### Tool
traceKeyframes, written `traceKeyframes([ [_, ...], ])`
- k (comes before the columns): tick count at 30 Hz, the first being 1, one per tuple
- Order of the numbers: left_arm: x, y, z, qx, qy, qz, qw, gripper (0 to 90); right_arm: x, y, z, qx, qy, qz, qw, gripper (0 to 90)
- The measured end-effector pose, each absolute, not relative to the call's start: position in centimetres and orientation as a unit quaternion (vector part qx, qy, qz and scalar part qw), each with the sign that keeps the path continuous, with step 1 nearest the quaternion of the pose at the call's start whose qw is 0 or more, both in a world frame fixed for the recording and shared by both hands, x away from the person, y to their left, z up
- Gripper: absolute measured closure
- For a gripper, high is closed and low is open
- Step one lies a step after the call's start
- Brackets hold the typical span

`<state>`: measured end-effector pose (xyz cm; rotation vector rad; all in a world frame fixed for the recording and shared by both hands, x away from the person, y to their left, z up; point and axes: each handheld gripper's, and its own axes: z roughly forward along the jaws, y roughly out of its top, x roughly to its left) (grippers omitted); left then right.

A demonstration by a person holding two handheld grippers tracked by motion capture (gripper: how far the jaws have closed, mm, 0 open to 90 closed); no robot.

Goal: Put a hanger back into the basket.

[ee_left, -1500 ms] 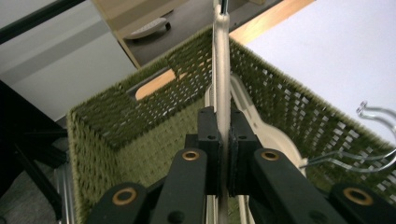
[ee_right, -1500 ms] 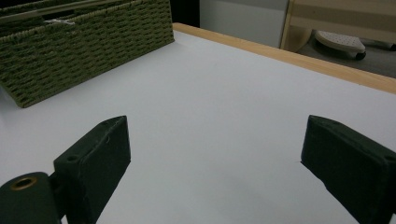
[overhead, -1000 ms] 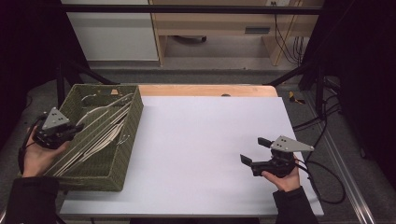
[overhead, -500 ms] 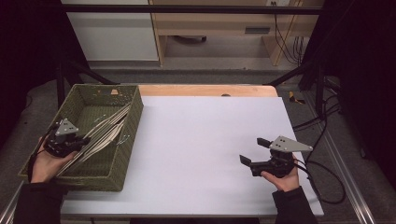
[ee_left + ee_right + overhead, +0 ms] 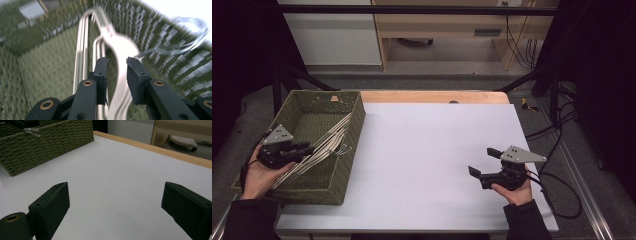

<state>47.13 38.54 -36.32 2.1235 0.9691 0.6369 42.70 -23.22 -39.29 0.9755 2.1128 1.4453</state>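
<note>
A green woven basket (image 5: pixel 354 131) stands at the table's left and holds several pale clothes hangers (image 5: pixel 331 141) with wire hooks, laid slanting across it. My left gripper (image 5: pixel 308 148) is inside the basket at its left side, pointing along the hangers. Its jaws have just been opening, and in the left gripper view (image 5: pixel 117 62) they stand a little apart with a blurred pale hanger (image 5: pixel 117 46) running between them, the pads not pressing on it. My right gripper (image 5: pixel 483 161) rests low over the white table at the right, wide open and with nothing in it (image 5: pixel 115 200).
The white table top (image 5: pixel 432 135) runs from the basket to the right gripper. A wooden strip (image 5: pixel 432 96) edges its far side. The basket's side wall (image 5: pixel 50 142) is at the far left in the right gripper view. Cables trail off the table's right.
My left gripper has shifted toward me along the basket's left side and its jaws have parted. The basket has shifted slightly. The right gripper has stayed put.
</note>
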Motion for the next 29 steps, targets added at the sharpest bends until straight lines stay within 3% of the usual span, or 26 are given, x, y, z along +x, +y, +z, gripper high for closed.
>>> traceKeyframes([
  [3, 46.2, 37.8, -35.1, 0.806, 0.366, 0.26, 0.386, 65.7, 42.7, -23.2, -39.3, 0.349, 0.756, 0.517, 0.199, 8.5],
  [7, 45.2, 36.4, -34.0, 0.782, 0.36, 0.278, 0.426, 46.4, 42.7, -23.2, -39.2, 0.352, 0.752, 0.52, 0.199, 8.5],
  [8, 45.0, 36.1, -33.8, 0.777, 0.36, 0.279, 0.435, 46.4, 42.7, -23.2, -39.2, 0.352, 0.752, 0.52, 0.199, 8.5],
  [14, 43.9, 33.4, -32.8, 0.731, 0.363, 0.279, 0.506, 26.2, 42.6, -23.3, -39.2, 0.351, 0.751, 0.522, 0.201, 8.2],
  [19, 43.3, 30.9, -33.0, 0.722, 0.36, 0.279, 0.521, 12.0, 42.5, -23.5, -39.0, 0.348, 0.746, 0.529, 0.206, 8.0],
  [29, 43.2, 27.4, -35.3, 0.721, 0.359, 0.262, 0.531, 8.9, 42.3, -23.8, -38.9, 0.352, 0.735, 0.538, 0.213, 7.6],
])
